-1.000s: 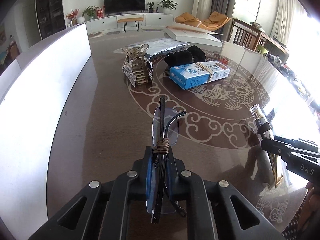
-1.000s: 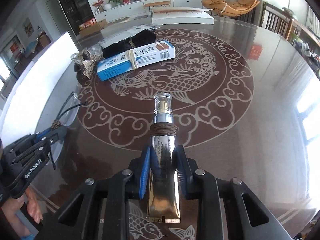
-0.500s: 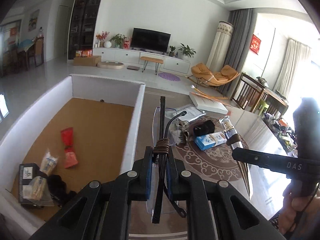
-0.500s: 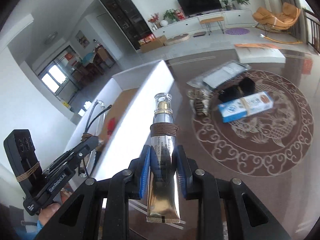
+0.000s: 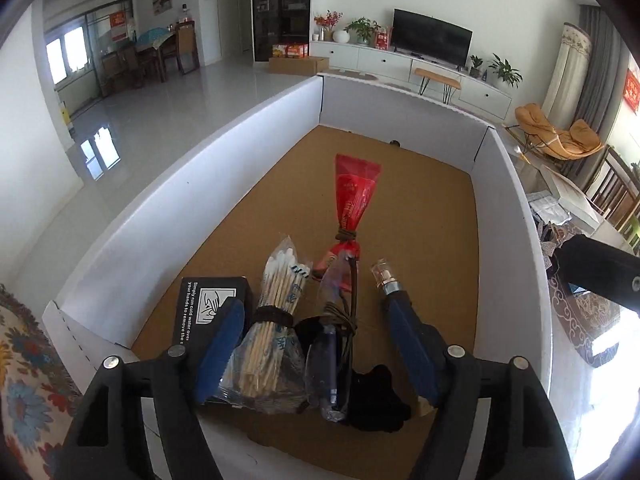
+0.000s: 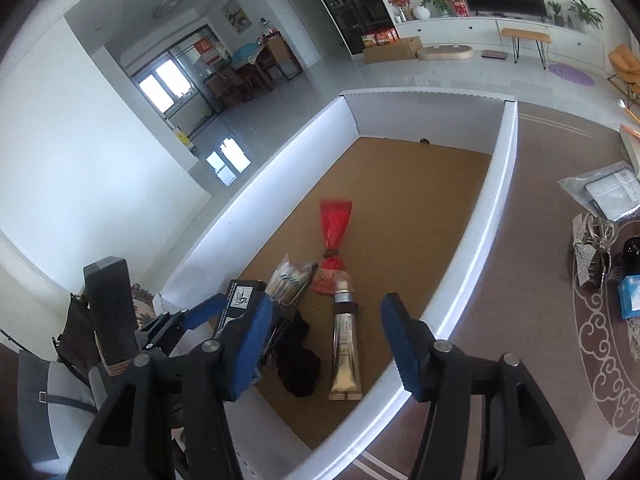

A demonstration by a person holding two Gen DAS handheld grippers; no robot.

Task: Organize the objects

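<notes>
Both grippers hang open over the near end of a white box (image 5: 248,136) with a brown floor. My left gripper (image 5: 316,344) is open above the folded glasses (image 5: 334,344), which lie in the box. My right gripper (image 6: 332,340) is open above the gold tube (image 6: 346,354), which lies on the box floor; its clear cap shows in the left wrist view (image 5: 384,276). Beside them lie a cotton swab bundle (image 5: 276,320), a black carton (image 5: 204,306), a red packet (image 5: 354,196) and a black cloth (image 6: 298,356).
The box's right wall (image 6: 480,232) separates it from the brown patterned table (image 6: 532,280). On the table to the right are a silver hair clip (image 6: 592,248), a clear pouch (image 6: 608,192), a blue box (image 6: 630,296) and a black item (image 6: 632,252).
Both grippers moved left from above the table to over the box and opened. The glasses and the tube left the jaws and now lie on the box floor.
</notes>
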